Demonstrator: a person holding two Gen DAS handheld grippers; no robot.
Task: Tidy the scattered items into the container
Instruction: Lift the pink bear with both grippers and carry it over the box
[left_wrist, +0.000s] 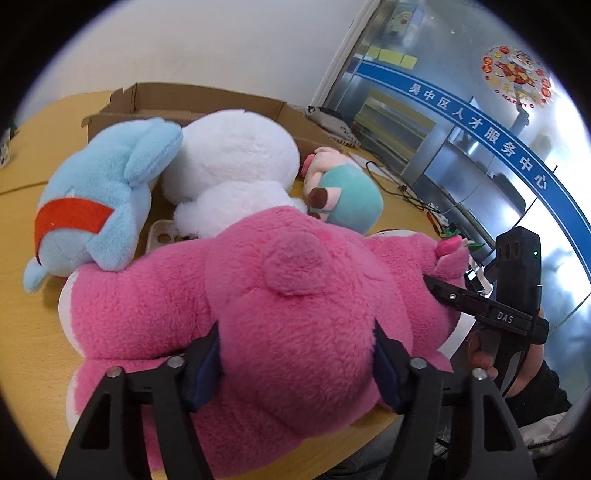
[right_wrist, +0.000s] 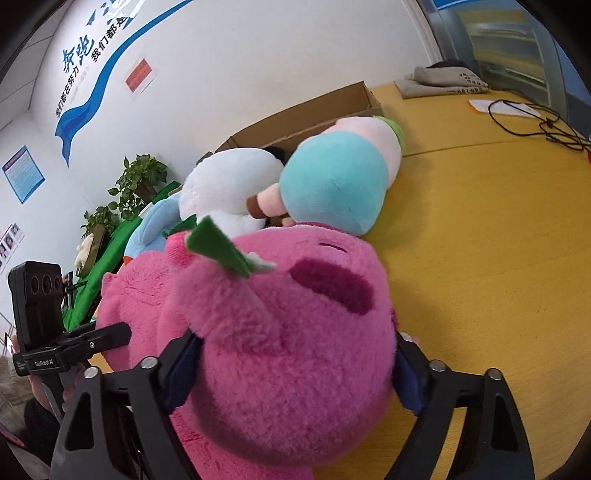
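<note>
The pink plush bear fills the lower frame, lying on the desk in front of the cardboard box. It looks light, soft and bulky, so a deep bite into a limb or the head should hold. The left tool is half closed, squeezing one fat lobe; the right tool stands wider, clamping its head.
</note>
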